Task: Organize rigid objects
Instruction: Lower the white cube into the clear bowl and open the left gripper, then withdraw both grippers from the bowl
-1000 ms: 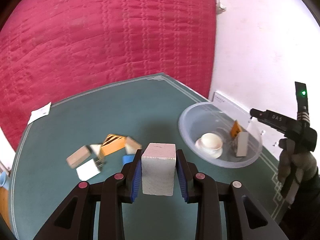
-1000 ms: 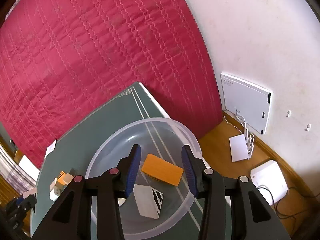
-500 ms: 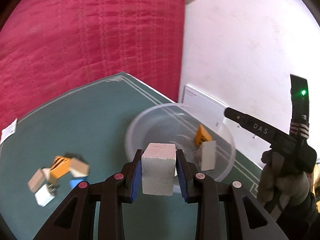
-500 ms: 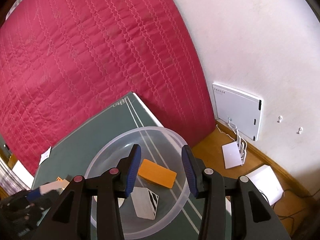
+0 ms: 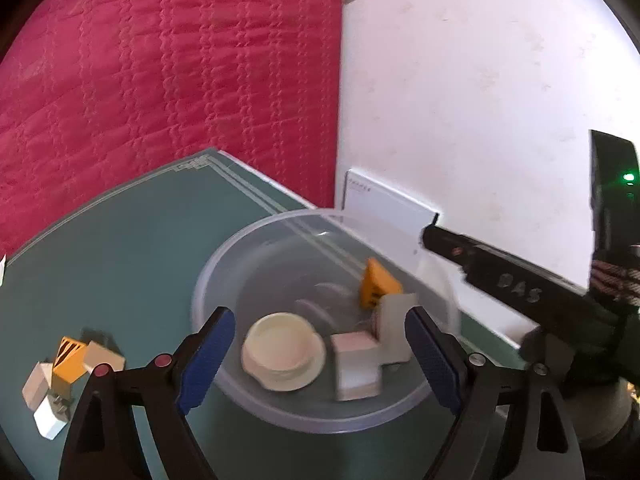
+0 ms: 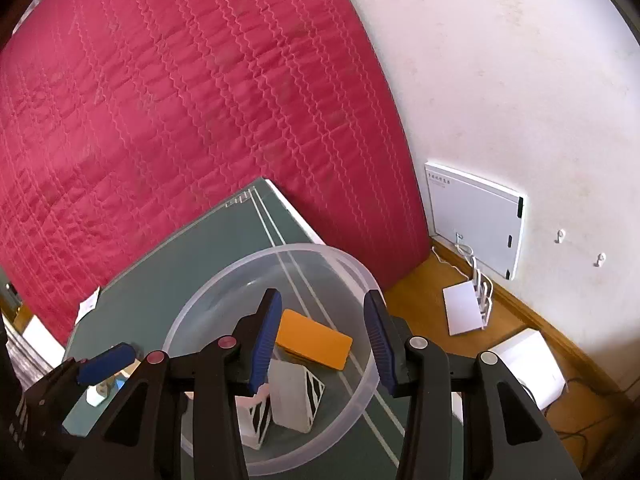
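Rigid blocks going into a clear plastic bowl (image 5: 224,384) on a green table (image 5: 120,248): pale grey block (image 5: 356,364) lying inside the bowl, beside a cream saucer and cup (image 5: 282,350), a white striped block (image 5: 394,330) and an orange card box (image 5: 376,286)

Left gripper (image 5: 316,354) poised over the bowl, blue pads having just been opening, now spread wide and released, nothing between them but the bowl's contents below, grey block clear of both pads

Right gripper (image 6: 322,340) hovering above the far side of the same bowl, jaws parted to a moderate gap, gripping nothing, orange box and white striped block visible beneath

Remaining pile (image 5: 60,376) of small blocks, among them an orange-and-black striped piece, waiting on the table to the left of the bowl, well apart from it

Best practice for the step, as judged: lifting the opened left gripper straight up before swinging back to the pile, to avoid clipping the thin rim or knocking the cup; bowl likely light and prone to sliding
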Available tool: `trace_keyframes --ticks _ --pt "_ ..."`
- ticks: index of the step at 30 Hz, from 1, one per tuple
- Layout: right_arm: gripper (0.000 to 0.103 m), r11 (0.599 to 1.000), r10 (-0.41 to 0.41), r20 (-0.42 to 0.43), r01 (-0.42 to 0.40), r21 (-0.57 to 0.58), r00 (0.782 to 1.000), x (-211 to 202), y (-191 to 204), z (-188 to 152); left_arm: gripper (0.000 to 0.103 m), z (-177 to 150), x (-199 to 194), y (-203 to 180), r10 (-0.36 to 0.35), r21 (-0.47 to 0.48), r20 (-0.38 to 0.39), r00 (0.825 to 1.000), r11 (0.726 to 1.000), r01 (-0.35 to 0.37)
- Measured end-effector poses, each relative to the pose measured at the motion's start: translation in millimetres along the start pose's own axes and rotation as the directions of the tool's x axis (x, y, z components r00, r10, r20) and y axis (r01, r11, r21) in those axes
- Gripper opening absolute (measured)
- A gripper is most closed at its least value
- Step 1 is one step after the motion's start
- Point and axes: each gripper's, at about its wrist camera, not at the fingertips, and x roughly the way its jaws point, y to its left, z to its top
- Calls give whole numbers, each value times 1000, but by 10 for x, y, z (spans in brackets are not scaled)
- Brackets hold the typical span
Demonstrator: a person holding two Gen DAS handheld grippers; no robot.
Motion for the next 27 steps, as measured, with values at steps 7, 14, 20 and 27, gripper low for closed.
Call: trace_keyframes --ticks 7,14,20,27 --pt "44 999 -7 -6 7 -33 1000 10 71 -68 94 -84 -64 299 106 -62 -3 994 992 -106" --pt "45 997 0 -11 -1 -80 1000 17 180 -131 102 -185 -248 554 178 -112 7 984 978 -176" --pt "47 990 21 -17 -23 -142 1000 7 323 -224 102 -318 -358 842 237 -181 -9 971 955 -235" --pt "53 977 40 -19 -43 -207 999 -26 487 -324 102 -533 -568 1186 362 -237 -26 932 903 -358"
